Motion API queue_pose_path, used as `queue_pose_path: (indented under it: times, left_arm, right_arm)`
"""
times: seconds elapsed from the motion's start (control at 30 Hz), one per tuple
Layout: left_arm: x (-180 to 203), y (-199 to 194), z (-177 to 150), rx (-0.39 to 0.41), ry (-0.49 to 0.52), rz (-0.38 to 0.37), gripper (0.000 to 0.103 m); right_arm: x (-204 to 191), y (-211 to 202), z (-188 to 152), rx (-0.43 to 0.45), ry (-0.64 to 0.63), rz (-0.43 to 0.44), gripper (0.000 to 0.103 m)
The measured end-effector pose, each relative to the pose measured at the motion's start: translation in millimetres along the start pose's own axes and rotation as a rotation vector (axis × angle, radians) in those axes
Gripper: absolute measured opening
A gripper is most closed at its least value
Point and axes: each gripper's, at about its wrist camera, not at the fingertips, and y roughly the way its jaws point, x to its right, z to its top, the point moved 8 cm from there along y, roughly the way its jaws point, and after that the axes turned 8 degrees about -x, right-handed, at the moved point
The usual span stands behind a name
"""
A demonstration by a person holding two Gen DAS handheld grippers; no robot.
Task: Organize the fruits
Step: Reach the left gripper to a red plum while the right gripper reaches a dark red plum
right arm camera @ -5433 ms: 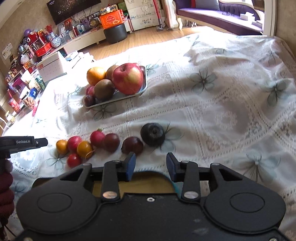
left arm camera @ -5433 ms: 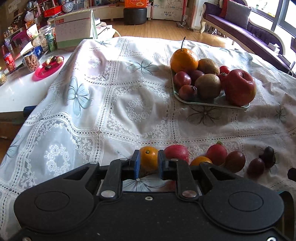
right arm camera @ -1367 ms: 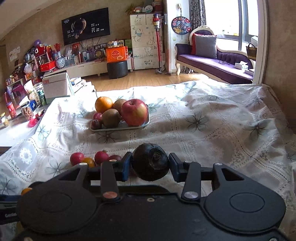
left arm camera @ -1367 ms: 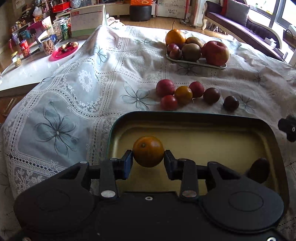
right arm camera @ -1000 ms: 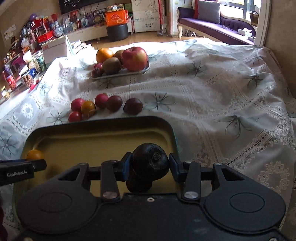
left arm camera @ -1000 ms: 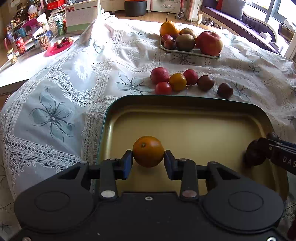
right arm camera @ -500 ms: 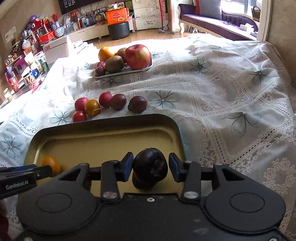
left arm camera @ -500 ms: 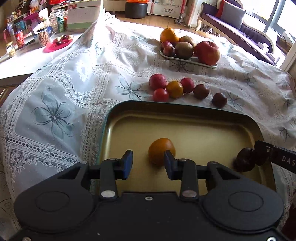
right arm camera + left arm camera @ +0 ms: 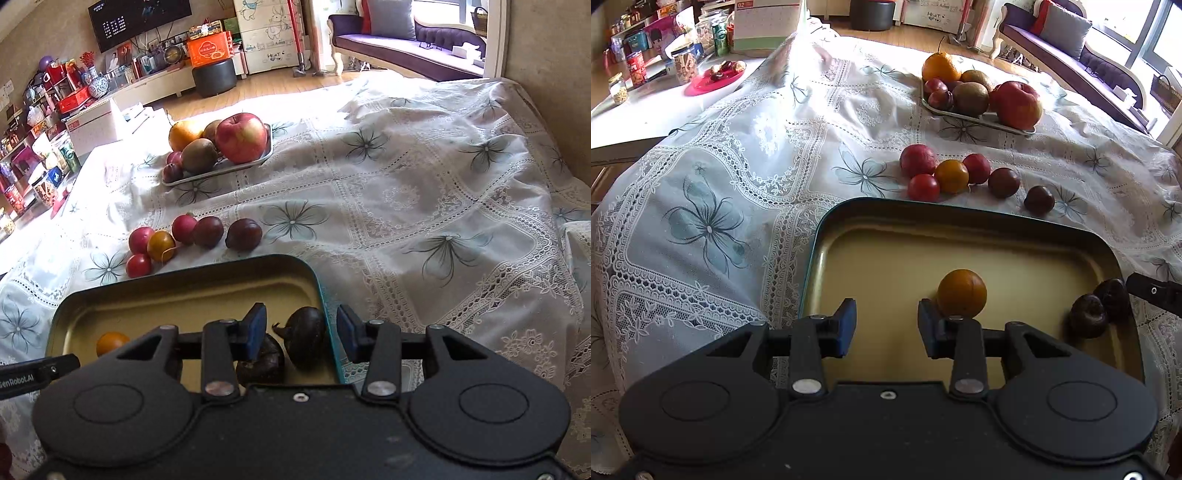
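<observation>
- Now the left gripper (image 9: 886,325) stands spread and empty; the small round orange fruit (image 9: 962,293) lies in the shallow gold metal tray (image 9: 849,218).
- The right gripper (image 9: 301,330) gapes too, two dark wrinkled fruits (image 9: 306,338) below it in the tray's corner.

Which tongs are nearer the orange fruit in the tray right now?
Left. The left tongs sit open right beside the orange fruit; the right tongs are at the tray's opposite end, over the dark fruits.
</observation>
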Motion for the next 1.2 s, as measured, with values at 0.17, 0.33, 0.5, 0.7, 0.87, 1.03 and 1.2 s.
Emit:
queue_pose_path:
  times: [0.17,0.33,0.5,0.7,0.87,1.03,1.2]
  left_arm:
    - [0,0,0,0.000,0.004,0.002,0.045]
    - [1,3,3,-0.010,0.005,-0.001,0.045]
    - [2,-1,16,0.011,0.015,0.004,0.045]
    - [6,6,57,0.059,0.018,-0.008,0.045]
    - [11,27,91,0.074,0.023,0.005,0.045]
    - [13,48,118,0.115,-0.010,-0.007,0.045]
    - [13,71,130,0.107,-0.019,0.003,0.045]
  right_arm:
    - [-2,1,-1,-0.007,-0.008,0.002,0.045]
    - [-5,5,-4,-0.026,-0.012,0.015,0.045]
    - [-10,8,-1,-0.039,-0.021,0.026,0.045]
    - [-17,10,20,-0.016,-0.037,0.038,0.045]
    - [-24,30,46,0.005,-0.050,0.021,0.045]
    - [-32,69,71,-0.021,-0.047,0.036,0.045]
    - [-34,97,90,0.017,-0.006,0.045,0.045]
